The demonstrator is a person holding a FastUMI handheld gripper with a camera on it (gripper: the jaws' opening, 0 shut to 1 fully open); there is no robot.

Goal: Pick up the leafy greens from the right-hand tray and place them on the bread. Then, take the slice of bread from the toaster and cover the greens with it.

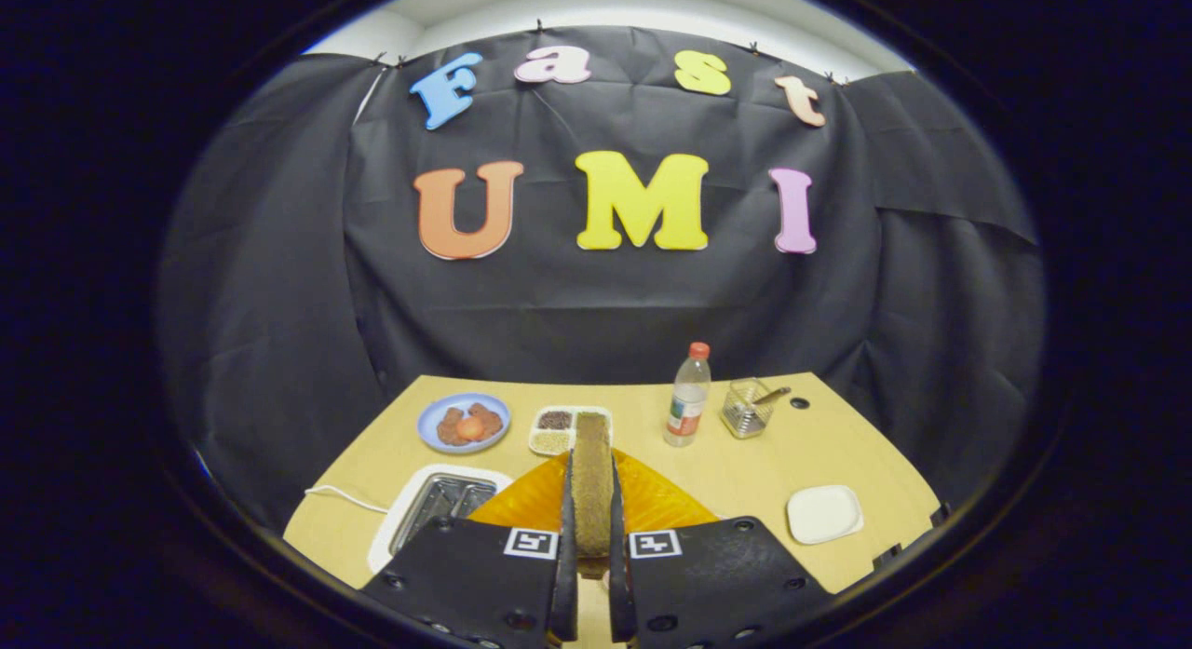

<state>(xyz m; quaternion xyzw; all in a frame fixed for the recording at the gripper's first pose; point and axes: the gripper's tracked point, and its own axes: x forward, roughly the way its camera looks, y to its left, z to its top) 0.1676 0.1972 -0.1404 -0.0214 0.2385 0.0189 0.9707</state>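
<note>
A slice of brown bread (592,486) stands edge-on and upright between my two fingers, and my gripper (591,477) is shut on it. It is held above an orange plate (656,505), most of which lies hidden behind the fingers and the slice. The white toaster (436,505) with its metal slots sits just left of the plate, beside my left finger (565,537). A small white square tray (824,514) lies to the right of the plate with nothing on it.
Beyond the fingers are a blue plate (463,423) of brown and orange food, a white divided dish (557,429) of grains, a plastic bottle (687,402) and a glass holder (745,409) with a utensil. A white cable (340,497) runs left from the toaster.
</note>
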